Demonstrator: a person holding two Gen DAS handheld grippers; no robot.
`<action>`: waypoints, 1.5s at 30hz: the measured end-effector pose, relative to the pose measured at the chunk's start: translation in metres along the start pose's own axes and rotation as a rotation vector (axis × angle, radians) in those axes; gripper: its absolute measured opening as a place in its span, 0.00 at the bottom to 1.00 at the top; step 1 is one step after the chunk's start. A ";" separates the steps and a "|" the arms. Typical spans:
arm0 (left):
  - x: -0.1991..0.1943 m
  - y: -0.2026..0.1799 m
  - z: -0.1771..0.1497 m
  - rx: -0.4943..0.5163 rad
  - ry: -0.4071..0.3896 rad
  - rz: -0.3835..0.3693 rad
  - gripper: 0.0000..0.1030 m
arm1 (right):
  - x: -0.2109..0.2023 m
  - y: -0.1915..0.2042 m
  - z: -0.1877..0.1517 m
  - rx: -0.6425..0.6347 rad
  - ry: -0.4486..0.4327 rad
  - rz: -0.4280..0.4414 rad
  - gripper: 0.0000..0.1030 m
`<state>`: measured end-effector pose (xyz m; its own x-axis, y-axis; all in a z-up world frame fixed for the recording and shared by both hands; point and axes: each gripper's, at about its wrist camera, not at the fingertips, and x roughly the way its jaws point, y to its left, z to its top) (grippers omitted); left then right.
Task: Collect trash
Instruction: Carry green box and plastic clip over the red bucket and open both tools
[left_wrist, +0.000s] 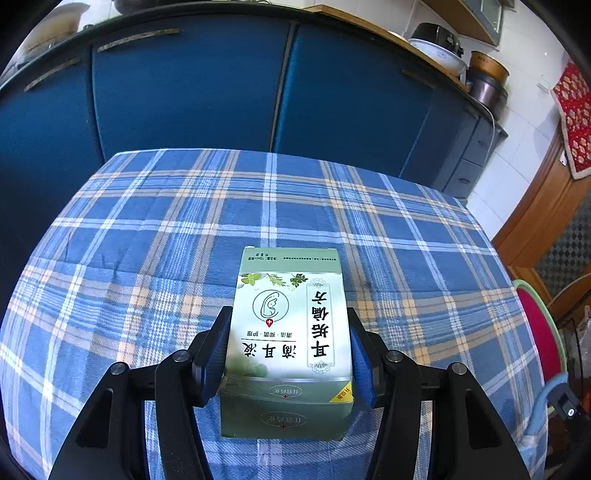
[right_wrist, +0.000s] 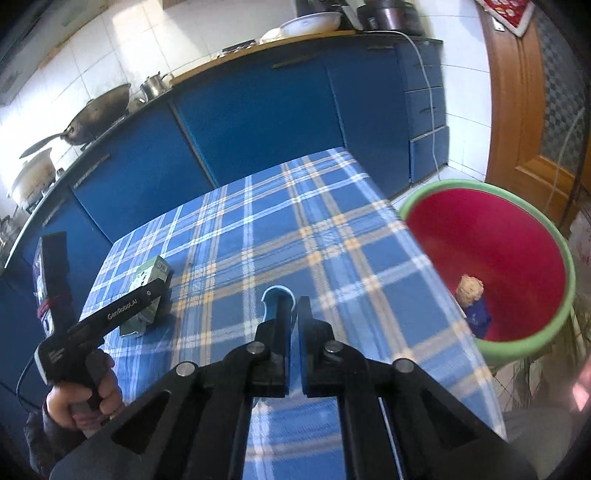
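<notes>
Gripping the green box (left_wrist: 288, 343) on the plaid tablecloth (left_wrist: 147, 229), the left gripper (left_wrist: 288, 332) holds firm; the right gripper (right_wrist: 293, 310) is clenched empty near the bin (right_wrist: 491, 266).

From my right wrist, the box (right_wrist: 147, 295) lies on the table (right_wrist: 332, 236) at nine o'clock; the bin (right_wrist: 535, 229) stands beside the table at three o'clock.

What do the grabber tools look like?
Both grippers are black with blue pads and silver round bolts. The left one has a pistol handle, white lettering, a black cable and a dark sleeve behind it.
</notes>
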<state>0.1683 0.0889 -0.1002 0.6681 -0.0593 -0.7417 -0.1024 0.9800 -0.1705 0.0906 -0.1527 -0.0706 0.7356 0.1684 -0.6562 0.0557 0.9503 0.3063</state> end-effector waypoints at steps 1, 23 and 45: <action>-0.001 0.000 0.000 -0.001 -0.001 -0.002 0.57 | -0.004 -0.002 -0.001 0.006 -0.005 0.003 0.06; -0.024 -0.045 -0.009 0.103 -0.017 -0.108 0.57 | -0.045 -0.065 -0.001 0.154 -0.088 0.005 0.06; -0.052 -0.221 -0.032 0.356 0.040 -0.350 0.57 | -0.049 -0.173 0.012 0.324 -0.135 -0.042 0.06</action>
<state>0.1329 -0.1309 -0.0443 0.5882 -0.3963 -0.7050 0.3850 0.9038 -0.1868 0.0529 -0.3282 -0.0826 0.8093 0.0743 -0.5827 0.2831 0.8198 0.4977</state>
